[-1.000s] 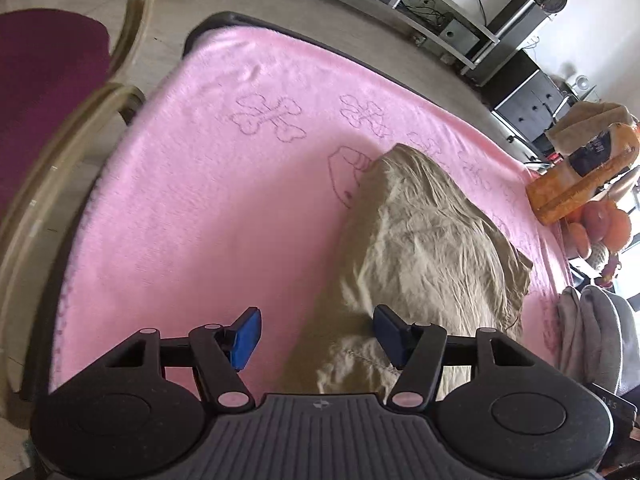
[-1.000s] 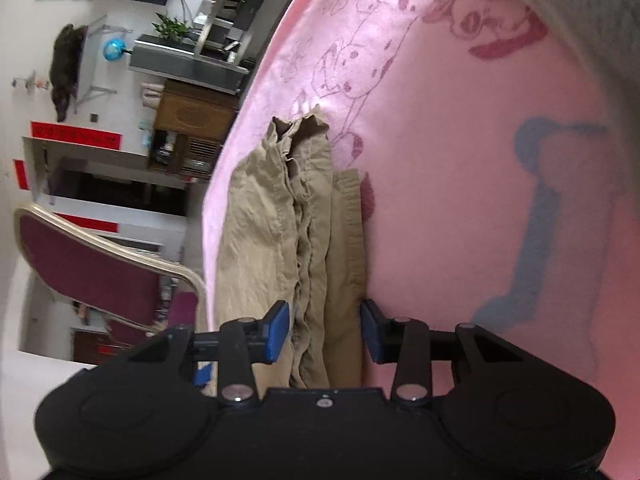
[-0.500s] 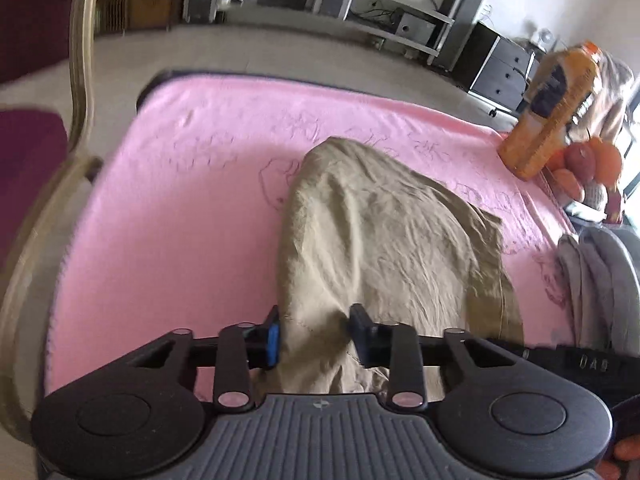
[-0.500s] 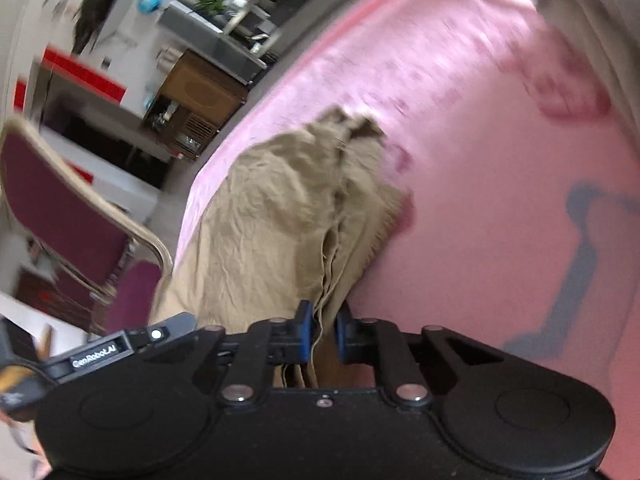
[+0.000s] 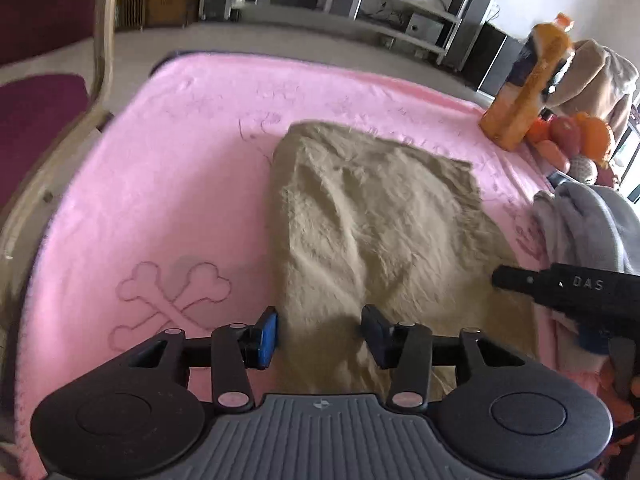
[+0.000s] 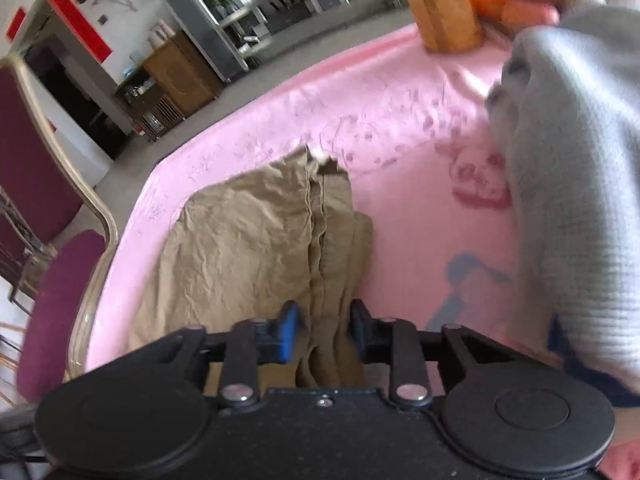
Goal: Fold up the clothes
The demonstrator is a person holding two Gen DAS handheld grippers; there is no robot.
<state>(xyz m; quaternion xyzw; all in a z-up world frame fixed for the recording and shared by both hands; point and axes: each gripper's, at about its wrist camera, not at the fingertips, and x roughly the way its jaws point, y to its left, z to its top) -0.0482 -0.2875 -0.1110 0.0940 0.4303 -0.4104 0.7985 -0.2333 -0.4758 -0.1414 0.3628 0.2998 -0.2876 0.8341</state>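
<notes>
Khaki trousers (image 5: 380,232) lie folded mid-blanket on the pink blanket (image 5: 168,184) over the tabletop. Left tool (image 5: 320,330) and right tool (image 6: 322,330) both releasing, jaws spreading w/ near hem cloth between but unpinched. Judgement: lift straight off, don't drag the fold. Room: open pink left of trousers; right of trousers tight w/ grey knit garment (image 6: 572,184), juice bottle (image 5: 524,88), fruit (image 5: 576,134).

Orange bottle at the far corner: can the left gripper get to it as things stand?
Probably yes. The left gripper, fingers opening, sits over the khaki garment; only flat cloth and pink blanket lie before the orange bottle.
</notes>
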